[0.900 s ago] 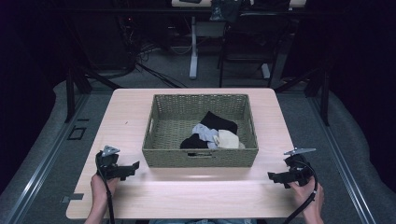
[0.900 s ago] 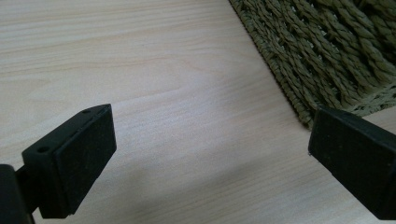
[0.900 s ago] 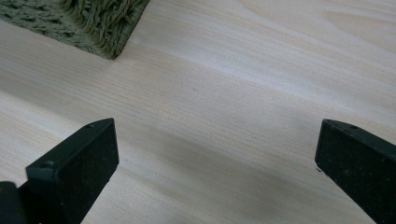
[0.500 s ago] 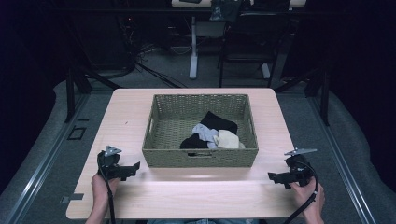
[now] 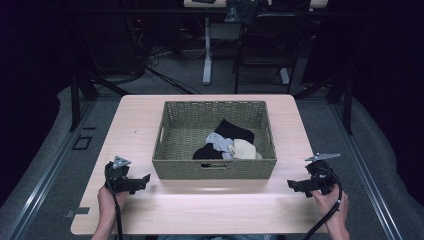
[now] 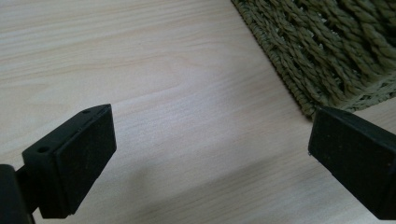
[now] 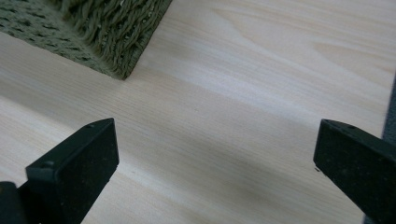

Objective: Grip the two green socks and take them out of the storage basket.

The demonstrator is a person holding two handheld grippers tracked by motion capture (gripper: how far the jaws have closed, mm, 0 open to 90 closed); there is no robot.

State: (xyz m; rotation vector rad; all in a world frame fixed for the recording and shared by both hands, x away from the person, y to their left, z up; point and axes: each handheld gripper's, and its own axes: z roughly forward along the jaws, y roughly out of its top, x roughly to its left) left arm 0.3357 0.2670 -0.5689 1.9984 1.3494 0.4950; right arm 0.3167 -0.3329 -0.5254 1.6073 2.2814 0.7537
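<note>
Tongs: left gripper [image 5: 146, 179] and right gripper [image 5: 291, 185], jaws apart on both, nothing between them, held low over the table [image 5: 210, 210] at either near corner of the basket [image 5: 215, 169]. Contents: socks [image 5: 227, 142], bunched in the basket's near right part, untouched. Change since a second ago: none to speak of; both hands wait. Work judged not begun.

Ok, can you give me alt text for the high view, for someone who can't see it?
A woven basket sits mid-table on a light wooden table, holding a small heap of black, grey and cream socks. Near the table's front edge, the left claw and right claw are held by a person's hands either side of the basket, both pointing inward, apart from it.
</note>
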